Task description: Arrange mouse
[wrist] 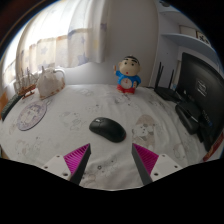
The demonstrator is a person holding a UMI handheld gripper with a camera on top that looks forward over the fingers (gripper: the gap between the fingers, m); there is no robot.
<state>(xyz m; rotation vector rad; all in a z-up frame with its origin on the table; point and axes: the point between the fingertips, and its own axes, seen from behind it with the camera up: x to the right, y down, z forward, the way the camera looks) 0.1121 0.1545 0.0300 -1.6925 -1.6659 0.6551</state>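
Two pink-padded fingers (76, 158) of the gripper (110, 160) are being held wide apart and empty above the pale, patterned tablecloth (70, 120); nothing is being pressed between them. The mouse (107, 128), dark and oval, is being shown just ahead of the fingers, roughly on the line of the gap and slightly toward the left finger, resting on the cloth and clear of both pads. Beyond it, near the far edge of the table, a small toy figure (126, 76) in red and blue is being shown upright. To the right, a dark keyboard (190, 115) and a dark monitor (203, 78) are being shown well apart from the mouse, with a grey device (165, 92) behind them. To the left, a round plate (31, 114) is lying on the cloth, and a pale kettle-like vessel (49, 80) is standing behind it.

The step in hand is being judged as the approach: the mouse is not yet being gripped. For the next move, the spread fingers are being required to be carried forward and lowered until the mouse's sides are being straddled, then closed on its body. A place beside the keyboard is being judged the likely destination, though this cannot be confirmed. Slipping on the rounded shell is being judged the main risk.
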